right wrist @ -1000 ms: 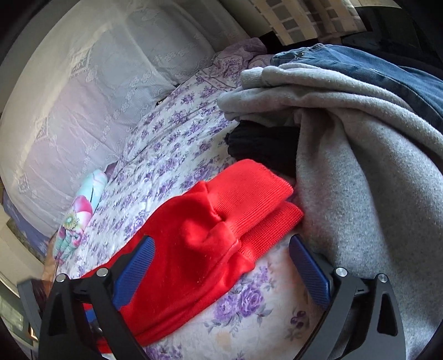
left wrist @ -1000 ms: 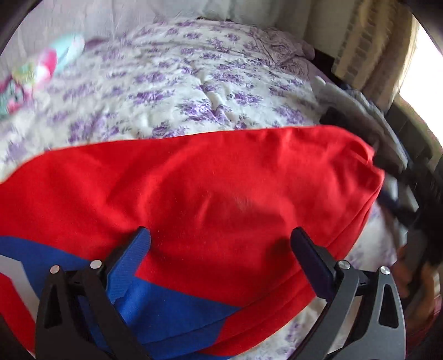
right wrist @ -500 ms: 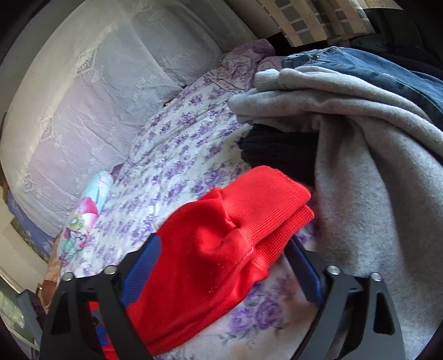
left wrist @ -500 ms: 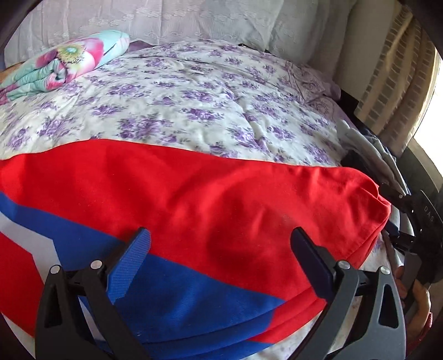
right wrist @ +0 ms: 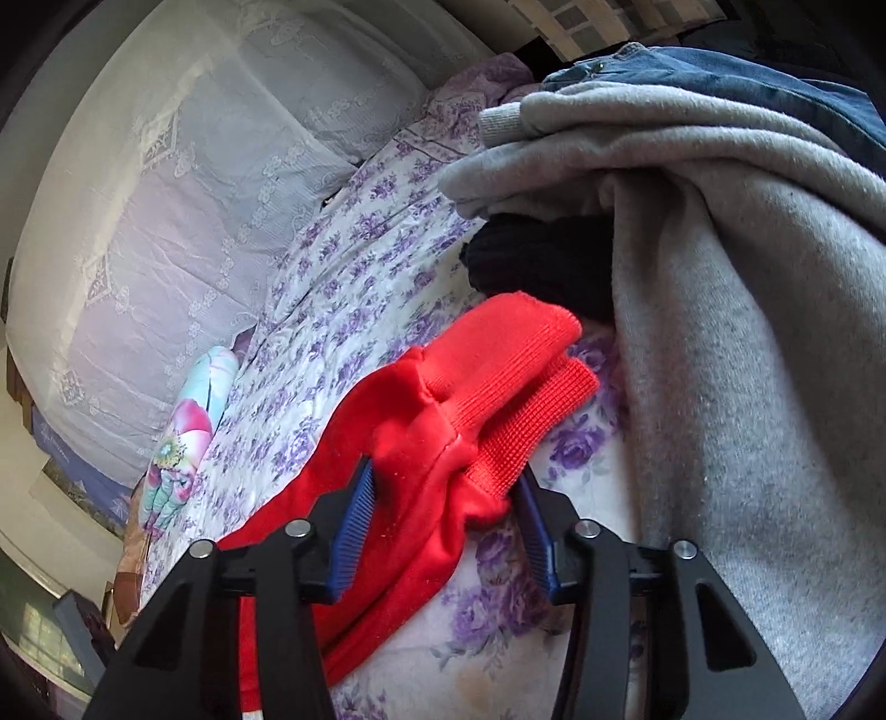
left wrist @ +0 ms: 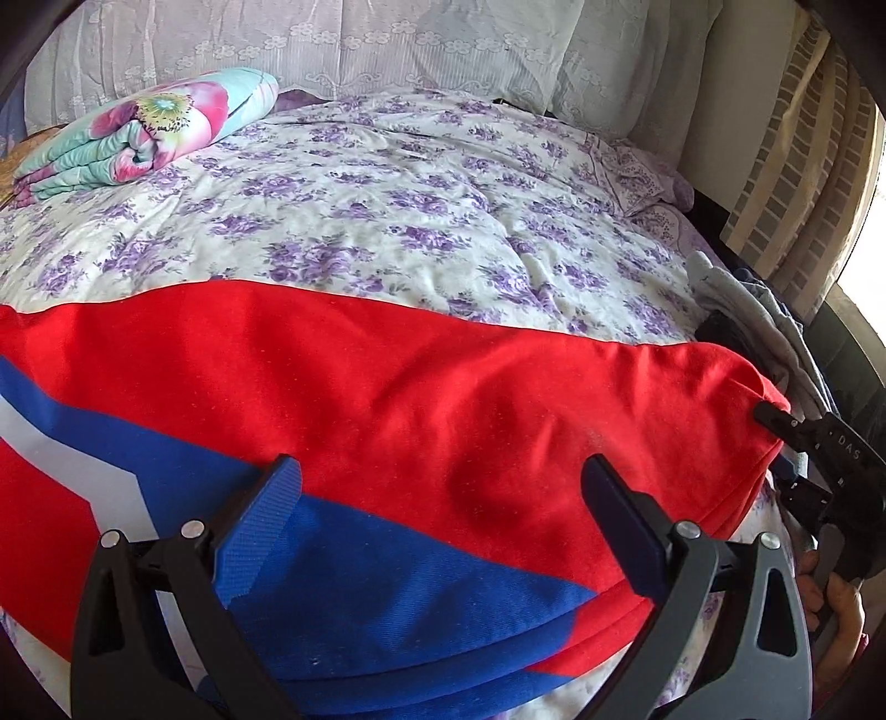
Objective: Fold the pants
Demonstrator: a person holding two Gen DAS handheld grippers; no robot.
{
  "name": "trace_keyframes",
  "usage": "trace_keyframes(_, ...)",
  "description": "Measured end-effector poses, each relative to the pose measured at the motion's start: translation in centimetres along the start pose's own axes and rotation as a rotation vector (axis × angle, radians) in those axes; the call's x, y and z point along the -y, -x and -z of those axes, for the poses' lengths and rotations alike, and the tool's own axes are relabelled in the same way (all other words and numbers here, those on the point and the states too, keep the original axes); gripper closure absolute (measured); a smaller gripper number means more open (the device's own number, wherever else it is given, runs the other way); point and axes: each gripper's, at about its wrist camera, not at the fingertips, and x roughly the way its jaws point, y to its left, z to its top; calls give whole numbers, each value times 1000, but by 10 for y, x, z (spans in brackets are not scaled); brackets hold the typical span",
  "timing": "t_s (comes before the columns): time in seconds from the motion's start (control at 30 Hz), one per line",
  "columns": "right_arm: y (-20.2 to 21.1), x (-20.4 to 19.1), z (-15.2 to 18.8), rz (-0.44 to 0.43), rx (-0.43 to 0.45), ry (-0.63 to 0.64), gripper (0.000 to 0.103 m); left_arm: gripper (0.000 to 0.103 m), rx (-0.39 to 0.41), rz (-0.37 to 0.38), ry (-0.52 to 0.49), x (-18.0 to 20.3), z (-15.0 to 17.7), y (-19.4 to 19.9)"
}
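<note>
i see the red pants (left wrist: 421, 399) lying flat across the near part of the bed (left wrist: 443, 221), with blue and white stripes running over the fabric close to my left side. my left tool (left wrist: 443, 509) hangs over the pants with its fingers spread wide and nothing pinched between them; the cloth lies below the blue pads (left wrist: 260, 531). on the right wrist view, my right tool (right wrist: 446, 531) has just been closing, and its jaws now sit narrow around the ribbed cuff end of the pants (right wrist: 482, 399); the left pad (right wrist: 354, 531) presses into the bunched red fabric and the right one sits against the edge of the cuff, so i read it as gripping the leg end. from the left wrist view i can also make out the right tool (left wrist: 819, 471) at the far right end of the pants, with a hand (left wrist: 836, 603) on its handle. just beside the cuffs sits a pile of other clothes: a grey sweatshirt (right wrist: 747, 343), a black garment (right wrist: 542, 260) tucked under it, and blue jeans (right wrist: 747, 77) on top. a rolled floral blanket (left wrist: 149, 133) rests at the far left of the bed, near the lace-covered pillows (left wrist: 343, 44).
</note>
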Motion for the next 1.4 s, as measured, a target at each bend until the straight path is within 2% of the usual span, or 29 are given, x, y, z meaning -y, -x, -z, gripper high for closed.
trace_keyframes(0.03, -1, 0, -1, -1, 4, -4, 56, 5, 2, -2, 0, -1, 0, 1)
trace_keyframes(0.07, -3, 0, -2, -4, 8, -4, 61, 5, 4, -4, 0, -1, 0, 2)
trace_keyframes(0.1, -5, 1, -3, -11, 7, -6, 70, 5, 6, -8, -1, -2, 0, 2)
trace_keyframes(0.17, -8, 4, -4, -32, -6, -17, 76, 5, 10, -14, -2, -3, 0, 4)
trace_keyframes(0.33, -6, 1, -4, -40, 8, -10, 81, 5, 13, -11, -1, -8, 1, 9)
trace_keyframes(0.4, 1, -10, -4, -16, 40, 38, 82, 5, 18, 4, -19, -12, -1, 17)
trace_keyframes(0.47, 8, -35, -3, 38, 77, 168, 82, 5, 72, -19, -58, -25, -2, 39)
trace_keyframes(0.57, 13, -83, 5, 104, 115, 394, 82, 4, 186, -155, -76, -62, -5, 79)
trace_keyframes(0.63, 12, -125, 19, 128, 121, 579, 82, 4, 238, -247, -6, -102, -8, 103)
trace_keyframes(0.67, 10, -143, 29, 137, 120, 666, 82, 4, 241, -265, 38, -120, -9, 113)
trace_keyframes(0.77, -7, -203, 78, 171, 91, 995, 83, 4, 207, -257, 207, -182, -8, 137)
trace_keyframes(0.83, -17, -225, 109, 171, 60, 1136, 83, 4, 186, -215, 339, -220, 0, 149)
trace_keyframes(0.93, -36, -249, 159, 192, 5, 1348, 84, 4, 160, -156, 471, -255, 19, 157)
trace_keyframes(1.0, -47, -254, 184, 230, -2, 1465, 84, 4, 128, -133, 506, -264, 29, 151)
trace_keyframes(1.07, -46, -257, 198, 236, 15, 1518, 84, 4, 90, -116, 516, -266, 37, 141)
trace_keyframes(1.17, -40, -263, 205, 234, 36, 1560, 84, 4, 84, -156, 472, -258, 39, 135)
trace_keyframes(1.27, -49, -263, 226, 273, -15, 1690, 75, 4, 76, -153, 440, -250, 35, 130)
trace_keyframes(1.33, -47, -262, 235, 284, -10, 1744, 71, 4, 64, -172, 436, -248, 34, 125)
trace_keyframes(1.4, -31, -265, 228, 208, -48, 1703, 53, 4, 58, -180, 447, -249, 33, 122)
